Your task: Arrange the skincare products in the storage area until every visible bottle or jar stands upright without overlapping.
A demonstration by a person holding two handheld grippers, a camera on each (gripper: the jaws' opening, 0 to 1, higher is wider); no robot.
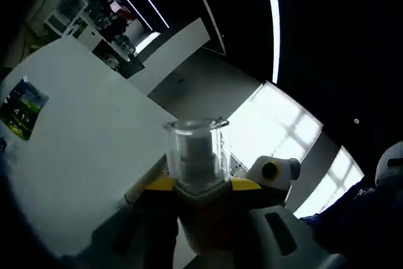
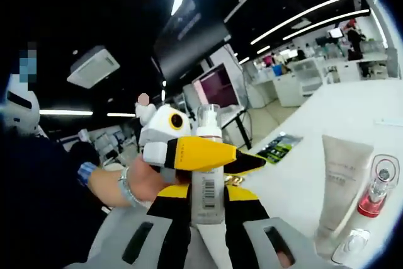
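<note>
A slim pump bottle (image 2: pixel 207 188) with a barcode label and a clear cap is held up in the air above the white table (image 2: pixel 352 114). My right gripper (image 2: pixel 208 205) is shut on its lower body. My left gripper (image 2: pixel 203 153) comes in from the left, held by a hand, and its yellow jaws clamp the bottle just under the cap. In the left gripper view the clear-capped bottle (image 1: pixel 195 152) sits between my left gripper (image 1: pixel 201 186) jaws. A white tube (image 2: pixel 339 177), a small red bottle (image 2: pixel 373 198) and a clear jar (image 2: pixel 351 245) lie on the table at the right.
A green and black leaflet (image 2: pixel 277 147) lies on the table; it also shows as the leaflet (image 1: pixel 22 109) on the white table (image 1: pixel 88 149). The person's sleeve and wrist (image 2: pixel 101 187) are at the left. Desks and shelves stand far behind.
</note>
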